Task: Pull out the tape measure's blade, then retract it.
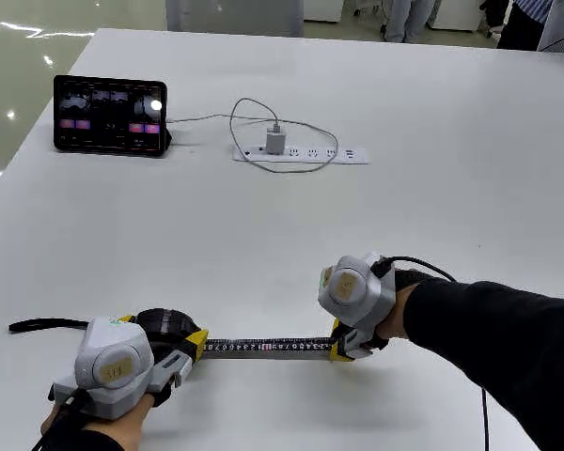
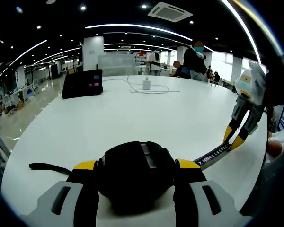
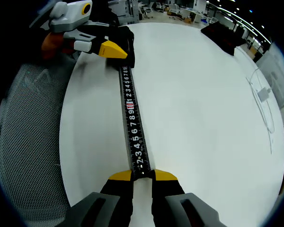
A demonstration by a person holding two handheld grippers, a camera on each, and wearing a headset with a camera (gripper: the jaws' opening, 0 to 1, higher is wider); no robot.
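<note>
The black tape measure case (image 1: 166, 328) lies near the table's front left, and my left gripper (image 1: 190, 345) is shut on it; in the left gripper view the case (image 2: 136, 170) sits between the yellow-tipped jaws. Its black blade (image 1: 268, 347) with white numerals runs right along the table to my right gripper (image 1: 339, 344), which is shut on the blade's end. In the right gripper view the blade (image 3: 132, 124) stretches from my right gripper (image 3: 143, 175) up to the case (image 3: 123, 43). A black wrist strap (image 1: 36, 325) trails left of the case.
A dark tablet (image 1: 110, 115) stands at the back left of the white table (image 1: 404, 207). A white power strip (image 1: 301, 153) with a charger and looping cable lies behind the middle. People stand beyond the far edge (image 2: 194, 56).
</note>
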